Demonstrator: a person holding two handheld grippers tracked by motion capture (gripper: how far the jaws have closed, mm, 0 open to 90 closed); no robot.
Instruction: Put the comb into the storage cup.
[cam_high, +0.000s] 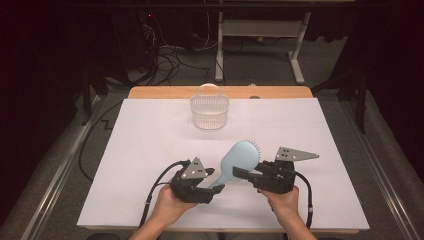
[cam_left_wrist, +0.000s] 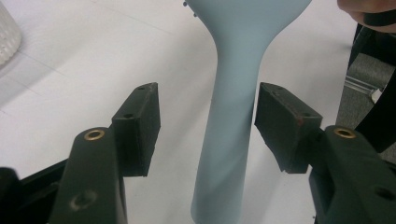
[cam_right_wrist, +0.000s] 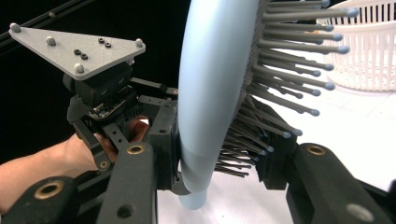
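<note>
On the white bench (cam_high: 150, 150), my right claw (cam_right_wrist: 219, 172) clamps the hairbrush (cam_high: 240, 156) — left claw (cam_left_wrist: 208, 126) released — basket (cam_high: 209, 112) next.

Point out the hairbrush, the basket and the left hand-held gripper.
hairbrush (cam_high: 241, 155), high view, on the blue back of its head.
basket (cam_high: 209, 114), high view, on its front wall.
left hand-held gripper (cam_left_wrist: 208, 128), left gripper view, midway between its open pads.

A pale blue hairbrush (cam_high: 241, 155) with grey, blue-tipped bristles. Black tongs, left (cam_high: 216, 191) and right (cam_high: 241, 173), each topped with a grey plate. A translucent white ribbed basket (cam_high: 209, 112) on a white surface (cam_high: 150, 145) with a tan wooden edge.
</note>
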